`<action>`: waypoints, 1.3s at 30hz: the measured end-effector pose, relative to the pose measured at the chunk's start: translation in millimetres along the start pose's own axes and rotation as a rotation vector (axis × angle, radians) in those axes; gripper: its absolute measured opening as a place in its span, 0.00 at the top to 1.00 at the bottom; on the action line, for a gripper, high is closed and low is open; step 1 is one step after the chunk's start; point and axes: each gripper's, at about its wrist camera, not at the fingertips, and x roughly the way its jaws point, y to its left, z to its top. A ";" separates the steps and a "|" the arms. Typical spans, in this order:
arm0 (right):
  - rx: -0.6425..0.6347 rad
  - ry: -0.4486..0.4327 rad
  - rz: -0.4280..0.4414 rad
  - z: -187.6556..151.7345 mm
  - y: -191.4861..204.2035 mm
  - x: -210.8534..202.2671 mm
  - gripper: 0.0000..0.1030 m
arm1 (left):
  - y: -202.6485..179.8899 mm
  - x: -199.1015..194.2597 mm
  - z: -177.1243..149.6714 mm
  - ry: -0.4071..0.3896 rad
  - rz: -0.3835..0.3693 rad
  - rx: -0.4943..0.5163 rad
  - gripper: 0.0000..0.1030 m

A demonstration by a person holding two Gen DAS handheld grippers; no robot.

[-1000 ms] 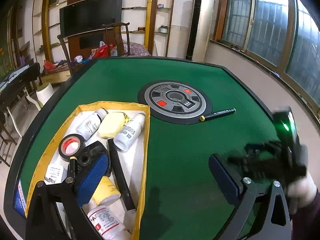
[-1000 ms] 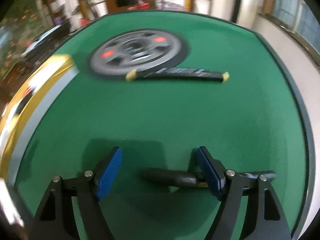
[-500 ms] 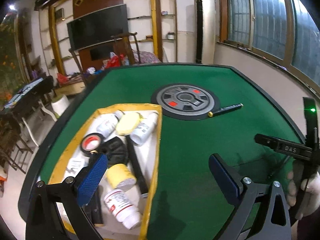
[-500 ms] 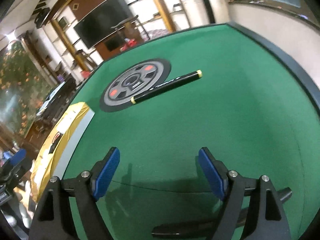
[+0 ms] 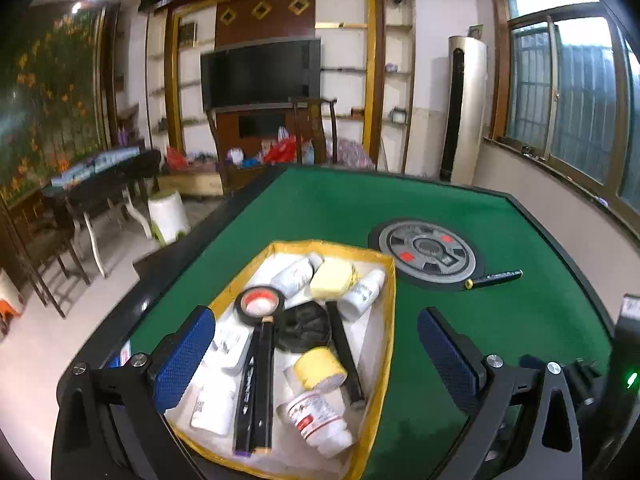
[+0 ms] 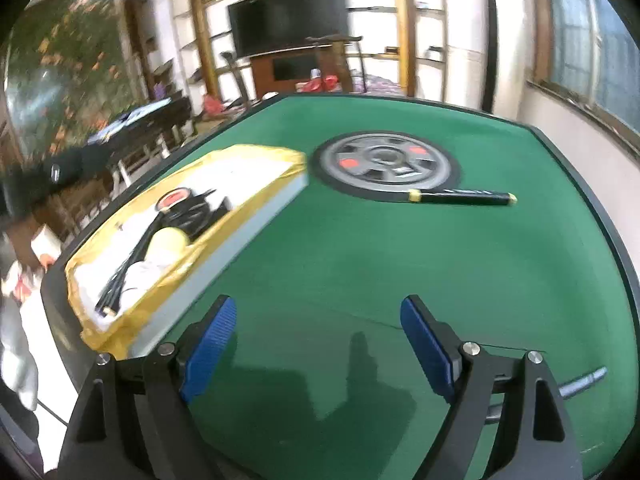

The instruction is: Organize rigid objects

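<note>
Green felt table [image 5: 320, 208], dark rim, set in a living room. Landmark: grey dial [image 5: 427, 252] inset at the table's centre.

Pen [image 5: 494, 279], black with yellow ends, lies flat on the felt, one end touching the dial's near edge.

Yellow-edged box [image 5: 390, 320] sits left of the dial, close to it. It holds white bottles, a tape roll [image 5: 259, 305], a yellow block, a black disc and dark sticks, all jumbled together.

Left gripper [image 5: 310, 354]: fingers spread wide, nothing between them, poised over the box's near end.

Right gripper [image 6: 318, 346]: fingers spread wide, empty, over bare felt nearer than the dial; pen well beyond it.

Room beyond the dial: TV [image 5: 260, 72] on a wood-panelled wall, shelving, tall air conditioner [image 5: 464, 108], barred windows on the right.
</note>
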 end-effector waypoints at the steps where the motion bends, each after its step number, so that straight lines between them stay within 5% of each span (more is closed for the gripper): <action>1: -0.013 0.002 0.001 0.1 6.7 0.9 0.19 | 5.2 2.9 0.4 0.025 -0.013 -0.013 0.01; 4: -0.056 -0.006 -0.014 4.6 27.6 1.4 0.19 | 18.5 6.8 -1.6 0.040 -0.022 -0.051 0.01; 11: -0.136 -0.026 -0.084 12.2 59.7 -3.0 0.18 | 43.0 1.3 -3.7 -0.023 0.084 -0.084 0.01; 18: -0.196 -0.025 -0.110 13.8 82.1 0.4 0.18 | 70.9 13.8 -8.6 0.021 0.141 -0.137 0.01; 39: -0.275 -0.040 -0.132 13.9 106.9 -0.3 0.18 | 89.3 22.4 -14.1 0.059 0.168 -0.181 0.01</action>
